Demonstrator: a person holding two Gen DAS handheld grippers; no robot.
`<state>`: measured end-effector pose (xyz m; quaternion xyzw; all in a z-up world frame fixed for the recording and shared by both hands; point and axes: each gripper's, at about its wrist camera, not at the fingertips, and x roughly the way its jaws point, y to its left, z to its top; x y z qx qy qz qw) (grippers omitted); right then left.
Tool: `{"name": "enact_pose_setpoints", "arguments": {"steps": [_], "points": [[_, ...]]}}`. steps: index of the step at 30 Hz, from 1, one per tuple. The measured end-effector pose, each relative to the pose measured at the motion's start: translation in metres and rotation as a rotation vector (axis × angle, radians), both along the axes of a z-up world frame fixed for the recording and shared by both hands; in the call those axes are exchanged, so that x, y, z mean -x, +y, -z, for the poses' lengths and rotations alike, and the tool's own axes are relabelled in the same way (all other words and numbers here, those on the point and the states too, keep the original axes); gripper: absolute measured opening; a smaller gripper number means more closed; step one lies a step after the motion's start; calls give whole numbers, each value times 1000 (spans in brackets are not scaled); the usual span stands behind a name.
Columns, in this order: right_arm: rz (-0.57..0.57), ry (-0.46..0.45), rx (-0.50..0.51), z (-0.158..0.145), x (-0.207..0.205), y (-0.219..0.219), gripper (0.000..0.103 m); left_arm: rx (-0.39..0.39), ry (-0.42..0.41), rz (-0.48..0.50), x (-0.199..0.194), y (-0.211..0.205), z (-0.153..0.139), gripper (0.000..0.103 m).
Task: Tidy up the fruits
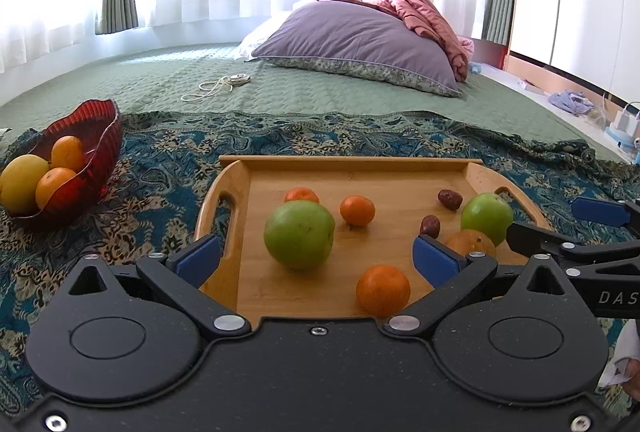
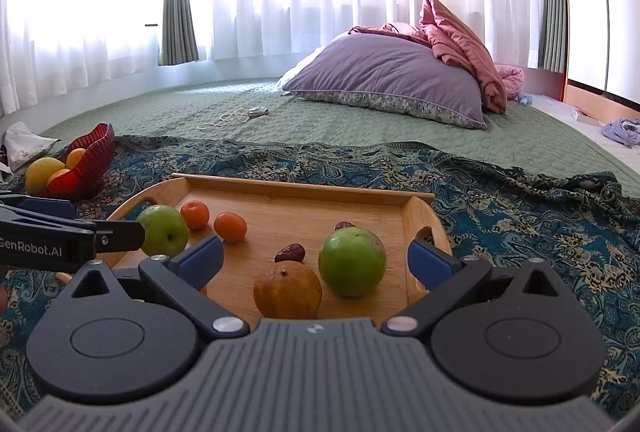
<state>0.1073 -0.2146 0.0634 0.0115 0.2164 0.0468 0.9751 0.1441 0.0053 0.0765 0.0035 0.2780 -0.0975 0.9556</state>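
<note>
A wooden tray [image 1: 420, 188] [image 2: 288, 208] lies on a patterned cloth and holds two green apples, several small oranges and two brown dates. My left gripper [image 1: 318, 258] is open and empty, with a green apple [image 1: 299, 234] and a small orange [image 1: 383, 290] between its fingers. My right gripper [image 2: 316, 258] is open and empty, with the other green apple [image 2: 352, 261], a dull orange [image 2: 287, 289] and a date [image 2: 290, 253] between its fingers. A red glass bowl [image 1: 96, 156] [image 2: 94, 152] at the left holds two oranges and a yellow fruit.
The tray sits on a teal patterned cloth [image 1: 160, 160] spread over a green quilted bed. A purple pillow [image 1: 356, 44] and pink blanket lie at the back. A white cable [image 1: 218, 86] lies on the quilt. Crumpled paper [image 2: 24, 148] sits behind the bowl.
</note>
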Motion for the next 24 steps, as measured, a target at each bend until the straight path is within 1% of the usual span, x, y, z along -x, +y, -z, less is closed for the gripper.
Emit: {"name": "enact_pose_setpoints", "arguments": {"steps": [10, 24], "points": [[-8, -11, 18, 7, 21, 7, 103, -2, 7, -16, 18, 5, 11, 103], [-6, -7, 29, 23, 44, 12, 103, -38, 0, -23, 43, 5, 28, 103]]}}
